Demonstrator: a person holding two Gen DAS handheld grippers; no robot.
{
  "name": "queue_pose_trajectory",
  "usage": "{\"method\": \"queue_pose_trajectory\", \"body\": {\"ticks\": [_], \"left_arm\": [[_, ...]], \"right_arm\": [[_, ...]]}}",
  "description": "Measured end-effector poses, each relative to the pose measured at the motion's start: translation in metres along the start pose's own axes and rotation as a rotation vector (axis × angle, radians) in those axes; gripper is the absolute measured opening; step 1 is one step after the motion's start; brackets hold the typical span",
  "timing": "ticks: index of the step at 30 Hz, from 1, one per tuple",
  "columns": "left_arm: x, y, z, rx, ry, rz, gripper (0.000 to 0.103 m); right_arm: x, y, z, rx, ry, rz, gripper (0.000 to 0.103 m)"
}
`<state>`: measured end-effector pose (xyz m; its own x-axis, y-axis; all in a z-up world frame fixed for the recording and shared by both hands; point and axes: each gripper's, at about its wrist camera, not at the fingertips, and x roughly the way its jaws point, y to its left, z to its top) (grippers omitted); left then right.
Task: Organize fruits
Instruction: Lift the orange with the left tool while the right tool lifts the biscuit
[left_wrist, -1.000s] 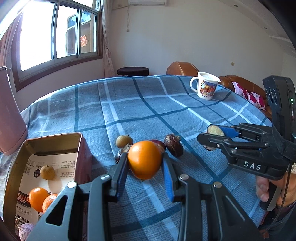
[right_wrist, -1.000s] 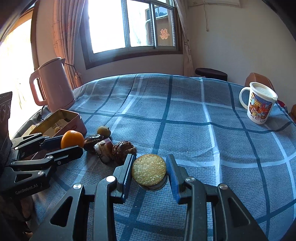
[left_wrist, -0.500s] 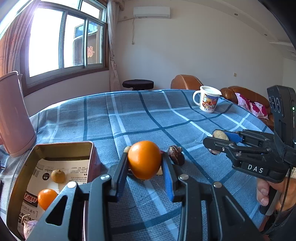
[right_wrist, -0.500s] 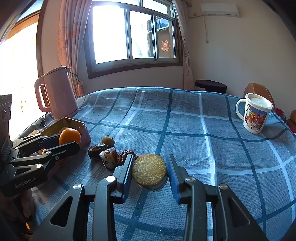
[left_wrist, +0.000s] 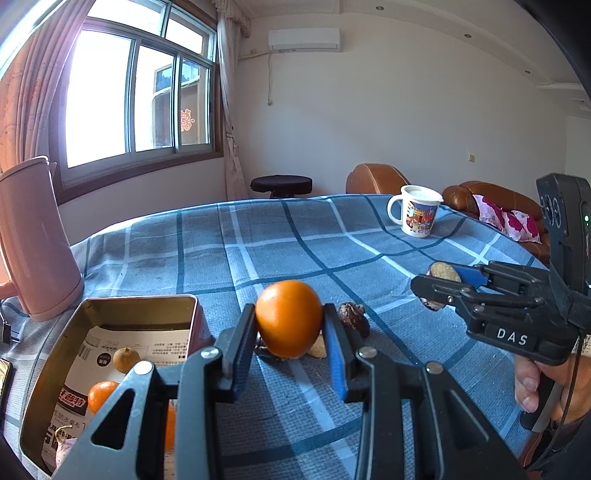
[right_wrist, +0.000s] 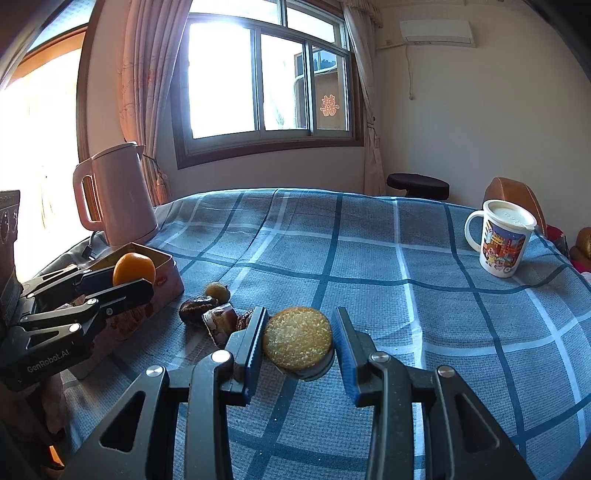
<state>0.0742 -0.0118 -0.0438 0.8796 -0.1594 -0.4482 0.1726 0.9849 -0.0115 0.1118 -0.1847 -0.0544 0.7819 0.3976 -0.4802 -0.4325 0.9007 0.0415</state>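
My left gripper (left_wrist: 290, 338) is shut on an orange (left_wrist: 289, 318) and holds it above the blue checked cloth, just right of the open metal tin (left_wrist: 59, 354). The tin holds a small brown fruit (left_wrist: 125, 360) and tangerines (left_wrist: 101, 395). My right gripper (right_wrist: 299, 341) is shut on a round golden cookie-like piece (right_wrist: 297, 338), held above the cloth. In the right wrist view the left gripper (right_wrist: 122, 282) with the orange (right_wrist: 133, 268) hovers by the tin (right_wrist: 166, 275). Dark dried fruits (right_wrist: 197, 308) and a small brown fruit (right_wrist: 217, 291) lie on the cloth between the two grippers.
A pink kettle (right_wrist: 114, 195) stands behind the tin at the left. A lidded cartoon mug (right_wrist: 502, 238) stands at the far right of the table. Brown chairs (left_wrist: 376, 179) and a black stool (left_wrist: 280, 184) are beyond the table edge.
Both grippers have risen with their loads; the loose fruits now sit lower and farther below the fingers. The left gripper has drawn closer to the tin.
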Motion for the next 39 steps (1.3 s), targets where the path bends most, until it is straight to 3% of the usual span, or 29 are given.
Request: {"method": "queue_pose_trajectory", "body": {"ticks": [39], "left_arm": [[-0.025,-0.003,-0.003,0.015,-0.128,0.013,0.037]], "right_arm": [[-0.025,0.005,-0.002,-0.033,-0.132,-0.011,0.035]]}}
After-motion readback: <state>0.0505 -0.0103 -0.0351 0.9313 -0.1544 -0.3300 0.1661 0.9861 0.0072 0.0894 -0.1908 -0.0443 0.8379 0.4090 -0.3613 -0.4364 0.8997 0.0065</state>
